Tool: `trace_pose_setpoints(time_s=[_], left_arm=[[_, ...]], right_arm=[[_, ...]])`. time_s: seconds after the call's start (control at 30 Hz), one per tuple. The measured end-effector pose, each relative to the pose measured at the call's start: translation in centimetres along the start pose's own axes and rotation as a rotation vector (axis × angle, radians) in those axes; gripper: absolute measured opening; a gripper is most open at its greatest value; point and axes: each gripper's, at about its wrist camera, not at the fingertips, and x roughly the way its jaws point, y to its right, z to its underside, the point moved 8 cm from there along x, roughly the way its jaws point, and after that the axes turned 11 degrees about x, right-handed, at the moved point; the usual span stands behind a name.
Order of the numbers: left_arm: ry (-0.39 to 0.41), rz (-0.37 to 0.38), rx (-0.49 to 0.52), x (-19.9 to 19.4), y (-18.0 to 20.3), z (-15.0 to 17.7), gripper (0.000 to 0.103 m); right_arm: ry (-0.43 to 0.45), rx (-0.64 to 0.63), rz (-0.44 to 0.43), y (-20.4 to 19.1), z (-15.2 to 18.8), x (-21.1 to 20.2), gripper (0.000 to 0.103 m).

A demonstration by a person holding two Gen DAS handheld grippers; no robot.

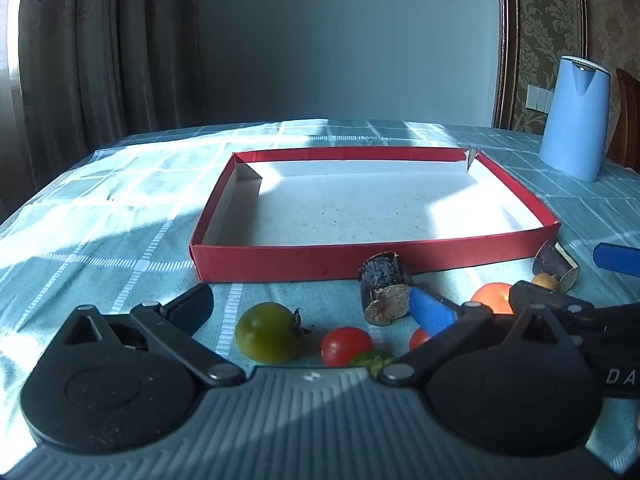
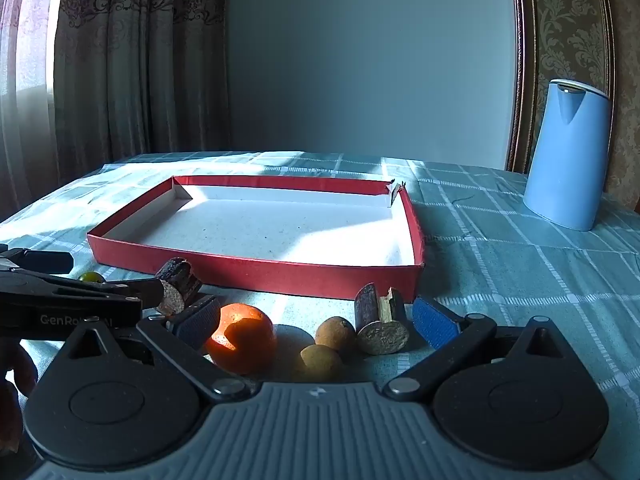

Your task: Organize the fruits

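Note:
A shallow red box (image 1: 280,262) (image 2: 256,274) with a white inside lies on the checked cloth, nothing in it. In front of it in the left wrist view lie a green tomato (image 1: 267,332), a red tomato (image 1: 346,346) and a dark sugarcane piece (image 1: 385,286). My left gripper (image 1: 314,306) stands open over them, touching none. In the right wrist view an orange (image 2: 244,338), two small brown fruits (image 2: 335,333) (image 2: 321,362) and another sugarcane piece (image 2: 380,322) lie between the fingers of my open right gripper (image 2: 316,322).
A light blue jug (image 1: 574,120) (image 2: 568,156) stands at the back right. A chair back (image 1: 626,120) rises behind it. Curtains hang at the left, beyond the table's edge. The left gripper's body (image 2: 60,304) juts in at the left of the right wrist view.

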Motion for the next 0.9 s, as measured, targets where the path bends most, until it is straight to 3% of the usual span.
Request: trace_pose_setpoints(time_s=[0.17, 0.27, 0.33, 0.47, 0.6, 0.9], left_arm=[[-0.005, -0.002, -0.04, -0.3, -0.2, 0.0, 0.103], [-0.031, 0.002, -0.035, -0.2, 0.3, 0.2, 0.103], [-0.043, 0.053, -0.028, 0.0, 0.7, 0.2, 0.103], [-0.038, 0.068, -0.041, 0.0, 0.4, 0.3, 0.103], [0.032, 0.034, -0.048, -0.8, 0.0, -0.3, 0.103], [-0.004, 0.056, -0.054, -0.3, 0.1, 0.1, 0.103]], right_arm=[[0.028, -0.011, -0.007, 0.0, 0.0, -1.1, 0.103], [-0.013, 0.002, -0.004, 0.0, 0.1, 0.0, 0.103], [-0.01, 0.01, -0.011, 0.0, 0.1, 0.1, 0.103], [0.002, 0.009, -0.018, 0.1, -0.2, -0.3, 0.103], [0.007, 0.009, -0.021, 0.0, -0.2, -0.3, 0.103], [0.003, 0.023, -0.016, 0.2, -0.1, -0.2, 0.103]])
